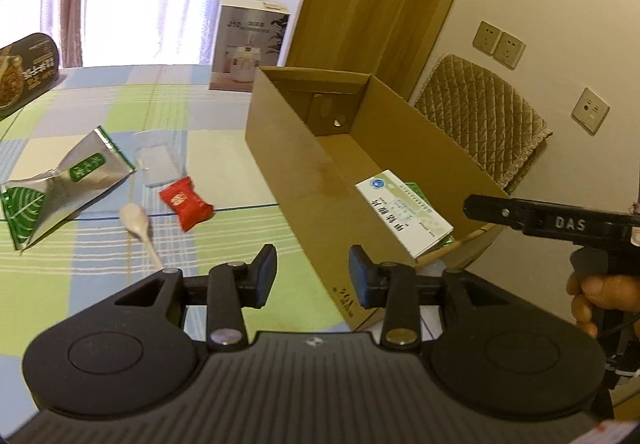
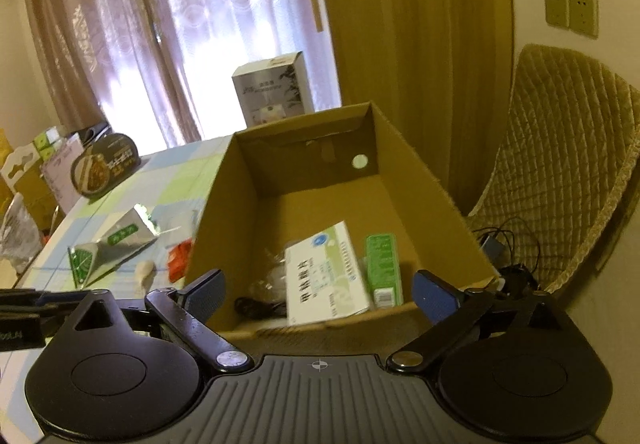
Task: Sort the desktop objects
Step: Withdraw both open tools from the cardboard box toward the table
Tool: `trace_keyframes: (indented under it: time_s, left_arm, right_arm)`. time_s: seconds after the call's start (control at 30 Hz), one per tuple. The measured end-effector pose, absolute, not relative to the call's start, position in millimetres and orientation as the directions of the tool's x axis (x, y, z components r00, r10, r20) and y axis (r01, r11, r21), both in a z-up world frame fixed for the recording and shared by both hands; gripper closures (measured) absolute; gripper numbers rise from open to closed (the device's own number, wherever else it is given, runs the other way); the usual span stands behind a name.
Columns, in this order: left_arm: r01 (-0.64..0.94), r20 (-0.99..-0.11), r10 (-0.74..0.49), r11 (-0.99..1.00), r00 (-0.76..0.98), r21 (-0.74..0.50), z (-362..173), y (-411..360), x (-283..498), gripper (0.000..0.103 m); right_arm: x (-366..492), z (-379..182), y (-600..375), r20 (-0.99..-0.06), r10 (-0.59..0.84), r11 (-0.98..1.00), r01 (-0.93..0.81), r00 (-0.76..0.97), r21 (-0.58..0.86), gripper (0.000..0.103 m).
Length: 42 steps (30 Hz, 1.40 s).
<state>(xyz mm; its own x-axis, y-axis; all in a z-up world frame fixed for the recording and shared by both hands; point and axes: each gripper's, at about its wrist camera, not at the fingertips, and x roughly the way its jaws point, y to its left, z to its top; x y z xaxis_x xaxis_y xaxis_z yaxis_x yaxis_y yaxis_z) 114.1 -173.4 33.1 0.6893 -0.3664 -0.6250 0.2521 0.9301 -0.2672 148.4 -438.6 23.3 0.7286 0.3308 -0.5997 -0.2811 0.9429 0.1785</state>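
Right wrist view: cardboard box (image 2: 320, 200) directly ahead of the right hand-held gripper (image 2: 320, 294), fingers spread, empty. Inside, near end: white medicine box (image 2: 326, 276), green carton (image 2: 383, 268) to its right, dark item (unclear) to its left.

Left wrist view: left hand-held gripper (image 1: 313, 272) spread, empty. Ahead-left on tabletop (image 1: 120, 100): red sachet (image 1: 185, 203), spoon (image 1: 138, 226), foil packets (image 1: 60, 184), clear tray (image 1: 158, 162). Green carton mostly hidden here.

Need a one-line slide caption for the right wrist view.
Right gripper, jaws open and empty, above a cardboard box holding a white medicine box and a green carton.
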Motion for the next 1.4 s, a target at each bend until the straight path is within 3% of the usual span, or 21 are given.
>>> trace_keyframes:
  time_s: [0.17, 0.43, 0.53, 1.4]
  left_arm:
    - [0.223, -0.619, -0.338, 0.94, 0.709, -0.258, 34.8, -156.2, 101.4, 0.056]
    - [0.166, -0.618, -0.291, 0.953, 0.73, -0.253, 35.6, -128.7, 87.0, 0.022]
    - [0.162, -0.624, -0.282, 0.956, 0.729, -0.244, 33.7, -121.2, 80.9, 0.016]
    - [0.026, -0.66, -0.123, 0.988, 0.742, -0.155, 17.4, -33.1, 65.2, 0.008]
  right_arm:
    - [134.5, 25.9, -422.4, -0.603, 0.353, 0.933, -0.316, 0.715, 0.171, 0.002]
    - [122.6, 31.9, -398.9, -0.605, 0.375, 0.922, -0.352, 0.702, 0.163, 0.002]
    - [117.9, 34.0, -389.4, -0.604, 0.388, 0.915, -0.369, 0.696, 0.161, 0.002]
    - [104.3, 39.5, -297.5, -0.608, 0.5, 0.833, -0.534, 0.617, 0.144, 0.002]
